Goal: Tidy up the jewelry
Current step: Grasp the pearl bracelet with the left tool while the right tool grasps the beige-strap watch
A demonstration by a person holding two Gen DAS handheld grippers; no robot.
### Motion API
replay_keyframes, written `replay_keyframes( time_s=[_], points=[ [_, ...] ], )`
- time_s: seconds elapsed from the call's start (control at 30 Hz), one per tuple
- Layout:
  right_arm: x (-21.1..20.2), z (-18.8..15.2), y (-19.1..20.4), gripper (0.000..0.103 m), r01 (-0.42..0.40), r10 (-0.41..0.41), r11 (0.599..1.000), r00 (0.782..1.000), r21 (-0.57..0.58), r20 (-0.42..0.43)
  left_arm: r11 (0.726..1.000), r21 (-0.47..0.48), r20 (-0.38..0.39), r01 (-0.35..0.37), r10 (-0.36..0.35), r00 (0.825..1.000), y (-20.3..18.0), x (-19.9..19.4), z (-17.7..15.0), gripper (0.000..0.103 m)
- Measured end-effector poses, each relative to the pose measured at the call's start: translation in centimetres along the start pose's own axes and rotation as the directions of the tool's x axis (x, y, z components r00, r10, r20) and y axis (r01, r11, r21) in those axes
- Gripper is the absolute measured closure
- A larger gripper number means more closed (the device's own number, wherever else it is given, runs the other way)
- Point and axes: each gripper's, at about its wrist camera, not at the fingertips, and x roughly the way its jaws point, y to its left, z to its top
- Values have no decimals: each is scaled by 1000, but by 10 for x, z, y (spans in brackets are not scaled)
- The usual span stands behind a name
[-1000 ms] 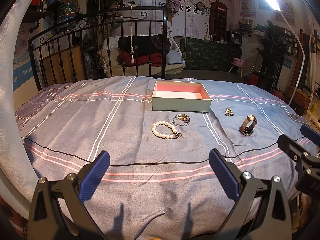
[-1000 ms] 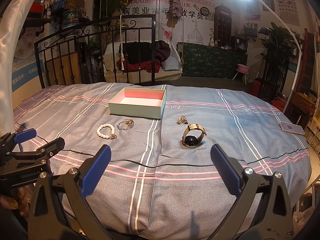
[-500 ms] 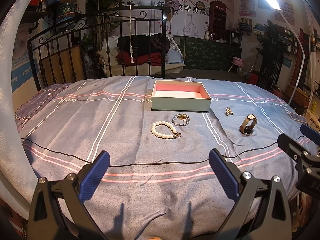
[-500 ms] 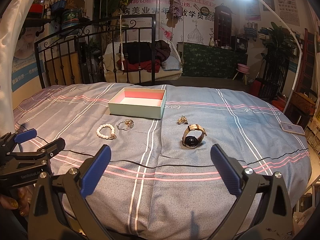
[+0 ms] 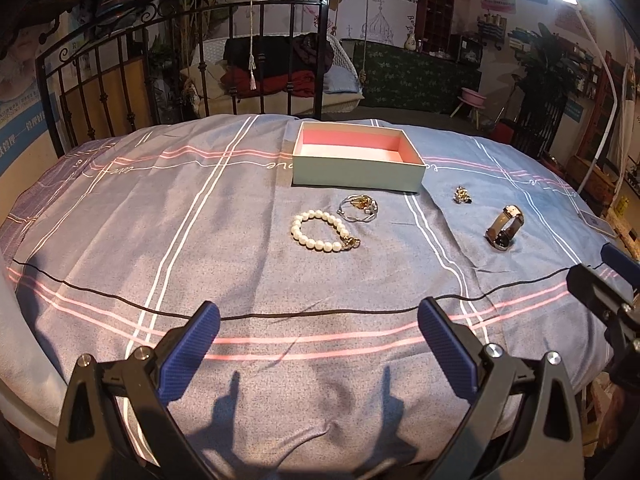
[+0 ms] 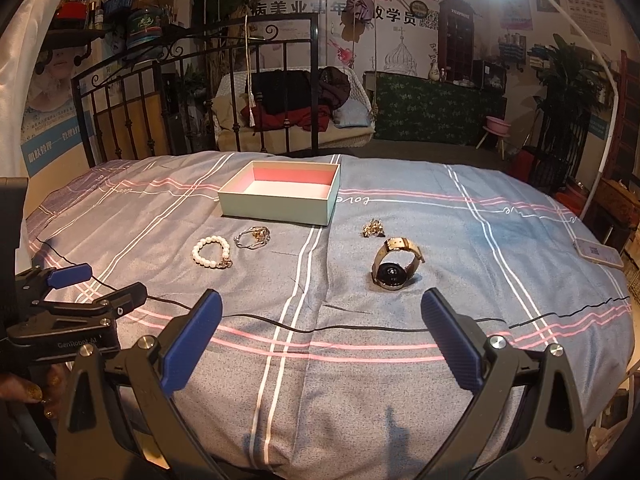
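An open pale green box (image 5: 356,174) with a pink inside stands on the bed; it also shows in the right wrist view (image 6: 280,204). In front of it lie a pearl bracelet (image 5: 320,231) (image 6: 211,252), a silver and gold bangle (image 5: 358,207) (image 6: 253,237), a small gold piece (image 5: 462,195) (image 6: 373,228) and a wristwatch (image 5: 503,227) (image 6: 396,264). My left gripper (image 5: 318,338) is open and empty, well short of the bracelet. My right gripper (image 6: 320,336) is open and empty, short of the watch.
The bed has a blue-grey cover (image 5: 160,240) with pink and white stripes. A black iron bed frame (image 5: 180,60) stands behind it. A phone (image 6: 598,252) lies at the right edge. A black cable (image 6: 320,328) runs across the cover.
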Motion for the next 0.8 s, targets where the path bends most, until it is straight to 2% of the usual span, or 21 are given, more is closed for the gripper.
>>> replay_keyframes(
  time_s=[0.07,0.17,0.37,0.47,0.6,0.7,0.77,0.8],
  points=[
    [15,4,-7,5,-42,44,999,998,32,-51,1000,-7,-27,8,-8,1000,4,8,4,6],
    [28,11,-15,5,-65,69,996,995,63,-71,999,-27,-63,21,-23,998,11,16,11,6],
    [51,5,-36,5,-110,124,989,982,104,-139,998,-60,-83,10,-15,996,20,31,23,6],
    [69,5,-50,5,-106,126,987,974,118,-186,997,-78,-98,10,-17,995,33,39,25,6],
    [88,13,-62,6,-79,99,991,976,112,-194,998,-60,-118,26,-32,992,45,53,34,9],
    [103,22,-70,12,-65,84,992,978,109,-188,996,-68,-131,53,-62,989,48,70,44,17],
    [116,24,-74,20,-52,71,994,977,99,-203,995,-69,-162,74,-85,983,46,84,47,24],
    [124,26,-76,28,-46,67,994,973,97,-219,994,-63,-171,85,-94,981,44,91,48,27]
  ],
)
